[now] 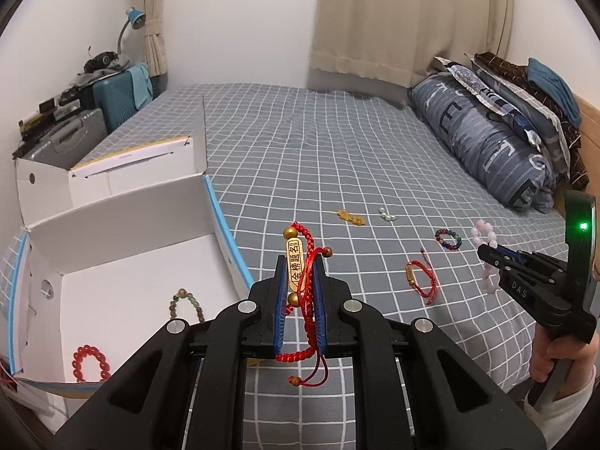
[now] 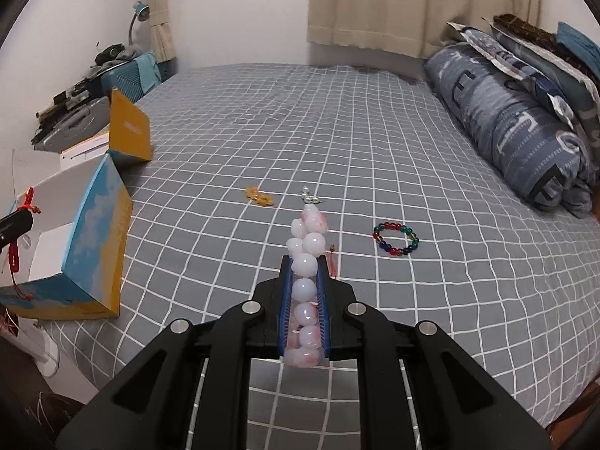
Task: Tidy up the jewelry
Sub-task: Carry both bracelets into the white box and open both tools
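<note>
Left wrist view: left gripper [image 1: 300, 273] jaws clenched on red cord bracelet [image 1: 304, 292], right gripper [image 2: 304, 275] jaws on pink bead bracelet [image 2: 305, 262].

Right gripper [image 2: 303, 273] is clamped on the pink-white bead bracelet [image 2: 305, 262] above the checked bedsheet [image 2: 337, 131]; a multicolour bead bracelet [image 2: 396, 239] lies right.

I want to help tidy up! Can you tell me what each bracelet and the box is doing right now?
left gripper: shut on red cord bracelet
right gripper: shut on pink bead bracelet
white box: open, red bead bracelet and brown-green bead bracelet inside
second red cord bracelet: lying on bed
rainbow bead bracelet: lying on bed
amber beads: lying on bed
pearl beads: lying on bed
</note>
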`<state>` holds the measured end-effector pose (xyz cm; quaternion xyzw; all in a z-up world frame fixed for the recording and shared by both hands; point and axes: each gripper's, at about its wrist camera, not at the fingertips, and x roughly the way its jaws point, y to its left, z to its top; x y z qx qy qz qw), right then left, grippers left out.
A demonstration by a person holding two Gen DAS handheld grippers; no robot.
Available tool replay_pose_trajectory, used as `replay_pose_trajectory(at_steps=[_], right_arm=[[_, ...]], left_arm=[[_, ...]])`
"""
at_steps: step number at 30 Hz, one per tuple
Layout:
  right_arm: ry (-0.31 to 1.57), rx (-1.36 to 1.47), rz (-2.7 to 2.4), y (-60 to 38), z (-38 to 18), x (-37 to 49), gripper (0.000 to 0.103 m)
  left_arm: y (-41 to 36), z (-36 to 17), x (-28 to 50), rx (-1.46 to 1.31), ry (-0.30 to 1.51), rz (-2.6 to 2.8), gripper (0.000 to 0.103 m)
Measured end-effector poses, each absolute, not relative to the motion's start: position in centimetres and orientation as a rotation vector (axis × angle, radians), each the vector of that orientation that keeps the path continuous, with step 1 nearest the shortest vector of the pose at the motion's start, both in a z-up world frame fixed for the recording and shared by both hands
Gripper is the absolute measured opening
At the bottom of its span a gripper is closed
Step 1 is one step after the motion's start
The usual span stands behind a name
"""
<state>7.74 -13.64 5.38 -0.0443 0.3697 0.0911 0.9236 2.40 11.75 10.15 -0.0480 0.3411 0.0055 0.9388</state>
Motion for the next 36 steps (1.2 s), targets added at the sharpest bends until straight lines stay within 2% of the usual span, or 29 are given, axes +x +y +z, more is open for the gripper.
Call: replay_pose_trajectory(at_steps=[36], right_arm=[[0.754,-0.155,0.270,-6.2,6.7,7.3,0.012]], left_arm=[[20.5,10.3,0.5,-0.154,0.701,0.236,0.012]])
